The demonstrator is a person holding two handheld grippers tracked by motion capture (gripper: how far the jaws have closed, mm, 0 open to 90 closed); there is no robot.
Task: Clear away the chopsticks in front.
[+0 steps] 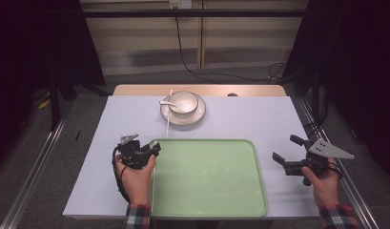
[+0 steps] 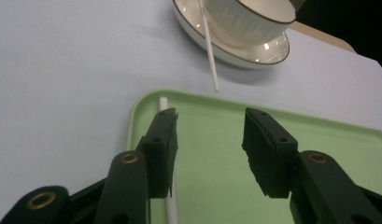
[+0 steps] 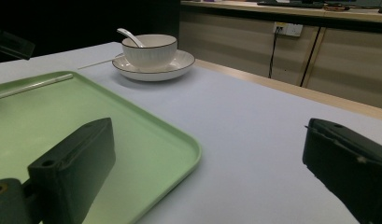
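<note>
A light green tray (image 1: 259, 200) lies on the near half of the table. A thin white stick (image 1: 153, 191) rests along the tray's left rim, its far end (image 2: 163, 101) poking out just past my left gripper's left jaw. My left gripper (image 1: 153, 149) hovers over the tray's far left corner, open (image 2: 209, 140), with nothing between the pads. A second white stick (image 2: 208, 46) leans on a plate (image 1: 198, 117) that carries a white bowl (image 1: 183, 101) with a spoon (image 1: 167, 102). My right gripper (image 1: 287, 149) is wide open (image 3: 209, 140) right of the tray, over bare table.
The table (image 1: 259, 119) has a pale lilac cover and a wooden strip at its far edge. Bowl and plate (image 3: 153, 70) stand beyond the tray at the far middle. A cable hangs down the wall behind. Dark floor surrounds the table.
</note>
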